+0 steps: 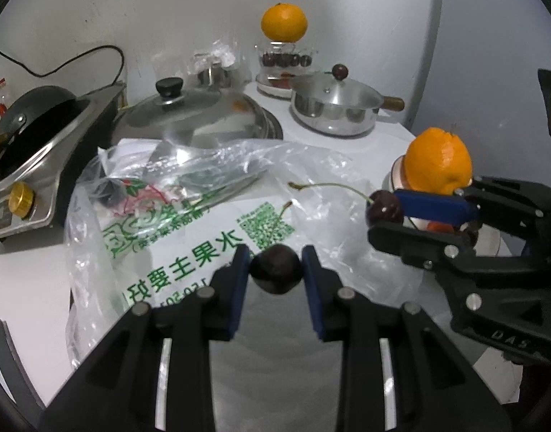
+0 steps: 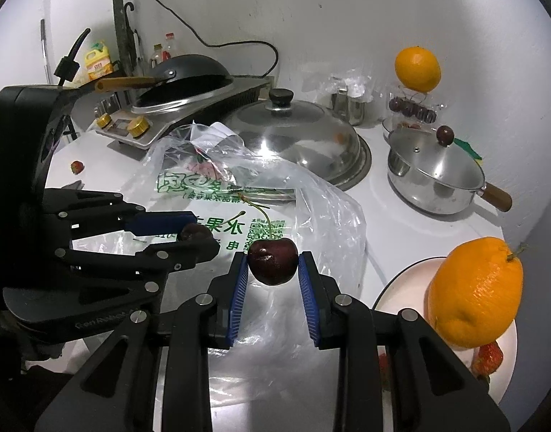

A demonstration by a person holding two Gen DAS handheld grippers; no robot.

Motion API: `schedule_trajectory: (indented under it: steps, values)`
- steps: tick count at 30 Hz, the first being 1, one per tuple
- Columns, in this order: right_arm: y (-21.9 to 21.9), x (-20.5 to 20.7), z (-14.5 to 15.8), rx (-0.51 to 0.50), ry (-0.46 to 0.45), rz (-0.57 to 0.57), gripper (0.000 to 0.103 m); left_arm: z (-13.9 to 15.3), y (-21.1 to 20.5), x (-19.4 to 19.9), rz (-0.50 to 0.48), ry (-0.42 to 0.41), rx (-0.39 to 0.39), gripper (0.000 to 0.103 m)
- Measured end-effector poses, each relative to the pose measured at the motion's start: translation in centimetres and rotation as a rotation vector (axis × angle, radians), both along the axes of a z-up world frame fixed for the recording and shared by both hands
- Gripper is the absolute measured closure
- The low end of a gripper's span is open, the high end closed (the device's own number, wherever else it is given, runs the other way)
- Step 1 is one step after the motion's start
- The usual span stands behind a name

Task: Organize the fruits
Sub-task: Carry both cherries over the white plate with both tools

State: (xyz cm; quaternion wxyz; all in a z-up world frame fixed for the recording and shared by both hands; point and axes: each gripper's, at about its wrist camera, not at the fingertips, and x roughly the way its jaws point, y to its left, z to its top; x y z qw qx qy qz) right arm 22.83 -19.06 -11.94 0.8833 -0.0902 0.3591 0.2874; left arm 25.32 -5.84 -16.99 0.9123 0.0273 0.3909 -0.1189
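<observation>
Right wrist view: right gripper clamped on a dark cherry, stem up; left gripper likewise pinching its own cherry; plate with orange lies just right of the right gripper, the nearer hand.

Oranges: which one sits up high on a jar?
The far orange by the wall, balanced on the jar of cherries. The near orange sits on a plate.
</observation>
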Motion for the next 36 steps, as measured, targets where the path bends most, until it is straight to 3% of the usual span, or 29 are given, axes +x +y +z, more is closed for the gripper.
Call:
schedule_trajectory:
  steps: [36]
  values:
    - [-4.2, -4.4, 2.1, 0.032, -0.065, -0.045, 0.072, 3.2, -3.7, -4.3, -0.030, -0.072, 0.027, 0.072]
